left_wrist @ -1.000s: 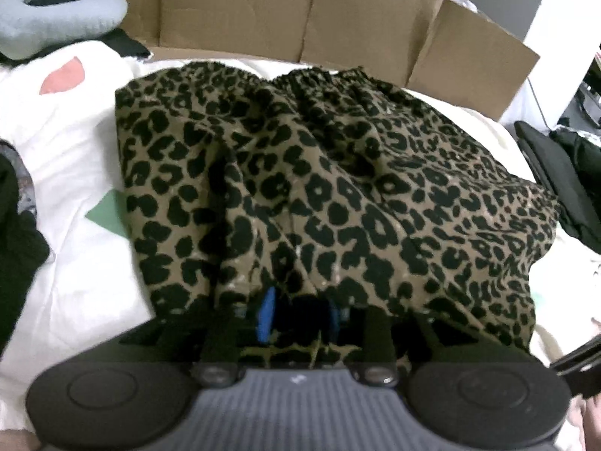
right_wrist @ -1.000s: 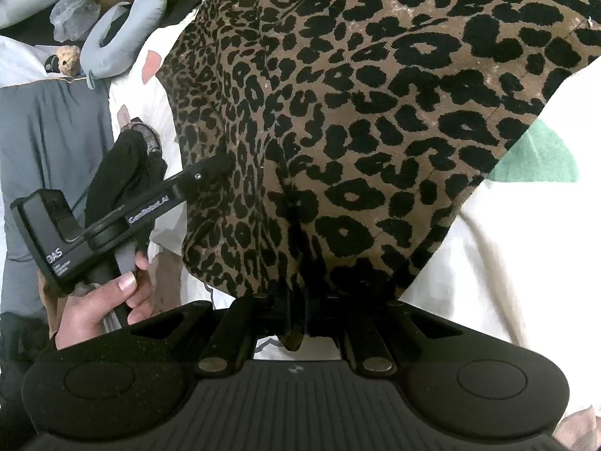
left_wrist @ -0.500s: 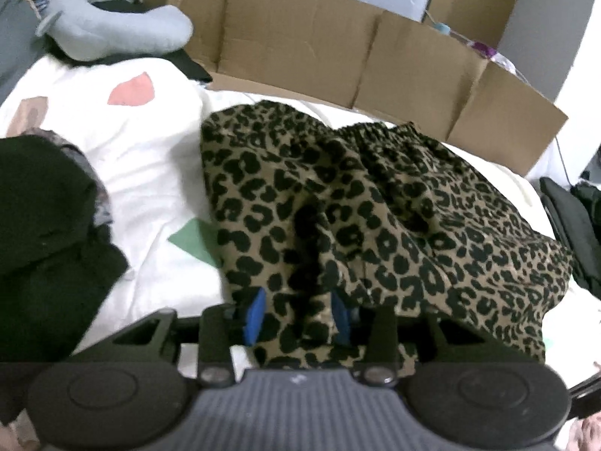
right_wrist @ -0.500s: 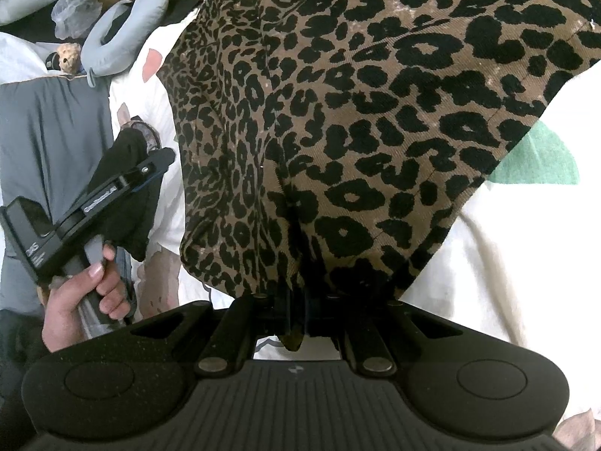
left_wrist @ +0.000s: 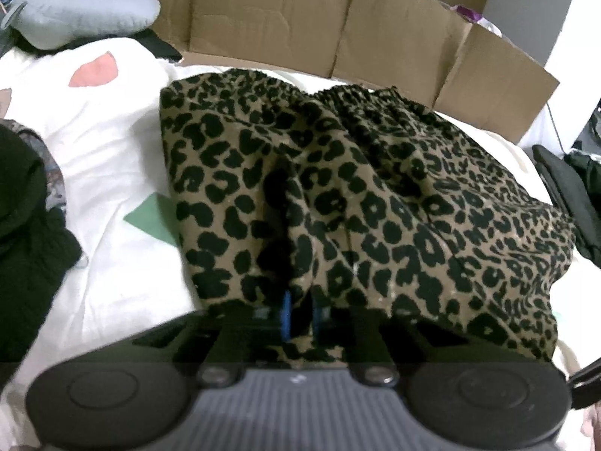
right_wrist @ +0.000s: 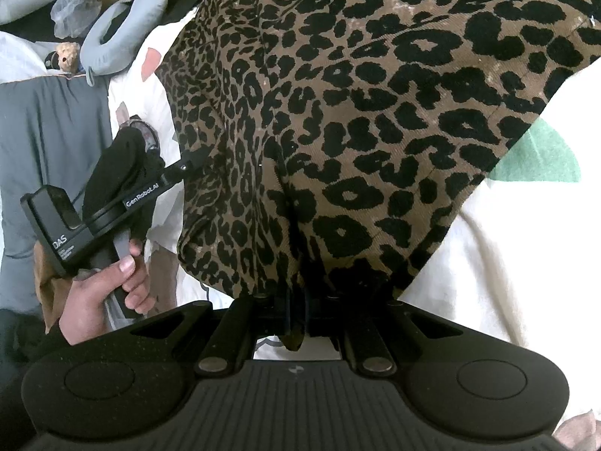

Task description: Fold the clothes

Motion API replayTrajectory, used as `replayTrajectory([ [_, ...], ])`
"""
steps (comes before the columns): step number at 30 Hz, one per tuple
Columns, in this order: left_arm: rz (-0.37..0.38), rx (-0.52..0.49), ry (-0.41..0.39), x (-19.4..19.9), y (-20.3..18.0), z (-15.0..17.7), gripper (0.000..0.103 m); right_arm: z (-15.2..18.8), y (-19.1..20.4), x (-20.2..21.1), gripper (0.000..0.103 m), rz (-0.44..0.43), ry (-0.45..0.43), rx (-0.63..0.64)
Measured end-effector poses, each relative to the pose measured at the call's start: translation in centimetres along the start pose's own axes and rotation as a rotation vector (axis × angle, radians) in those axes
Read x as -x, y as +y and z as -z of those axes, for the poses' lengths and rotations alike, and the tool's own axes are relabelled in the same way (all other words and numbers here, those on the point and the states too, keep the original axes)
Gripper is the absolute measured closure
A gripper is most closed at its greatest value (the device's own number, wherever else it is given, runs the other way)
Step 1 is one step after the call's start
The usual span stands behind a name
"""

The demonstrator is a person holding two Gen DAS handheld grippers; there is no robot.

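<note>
Right up close, the black left gripper (left_wrist: pixel 299 314) is pinched tight on the near edge of the brown cloth with black leopard spots (left_wrist: pixel 375 203). The black right gripper (right_wrist: pixel 296 310) is pinched tight on another edge of it. The spotted cloth lies bunched and wrinkly on a white bedsheet (left_wrist: pixel 112 150). Farther back stand a flat brown cardboard wall (left_wrist: pixel 300 18) and a curved grey neck pillow (left_wrist: pixel 86 18).

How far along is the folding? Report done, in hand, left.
Done: the leopard-print garment lies spread on the white bedding, no fold visible yet.
In hand: left gripper and right gripper are both shut on its near hem.
Left: the fold itself, then the dark clothes beside it.
</note>
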State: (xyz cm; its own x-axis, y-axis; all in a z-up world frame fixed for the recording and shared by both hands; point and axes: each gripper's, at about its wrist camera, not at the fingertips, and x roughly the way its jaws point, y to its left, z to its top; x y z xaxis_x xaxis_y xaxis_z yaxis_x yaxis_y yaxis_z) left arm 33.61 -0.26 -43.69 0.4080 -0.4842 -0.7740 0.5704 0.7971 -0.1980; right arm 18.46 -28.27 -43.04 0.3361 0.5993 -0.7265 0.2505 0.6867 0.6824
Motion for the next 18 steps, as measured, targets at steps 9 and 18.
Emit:
replayTrajectory([
  [9, -0.065, 0.007, -0.041, 7.5, 2.8, -2.1, 0.100, 0.0, 0.3, 0.2, 0.098, -0.042, 0.014, 0.002],
  [18, -0.229, -0.031, -0.035, 13.0, 7.2, -2.9, 0.100, 0.1, 0.9, 0.2, 0.099, -0.068, 0.025, 0.016],
])
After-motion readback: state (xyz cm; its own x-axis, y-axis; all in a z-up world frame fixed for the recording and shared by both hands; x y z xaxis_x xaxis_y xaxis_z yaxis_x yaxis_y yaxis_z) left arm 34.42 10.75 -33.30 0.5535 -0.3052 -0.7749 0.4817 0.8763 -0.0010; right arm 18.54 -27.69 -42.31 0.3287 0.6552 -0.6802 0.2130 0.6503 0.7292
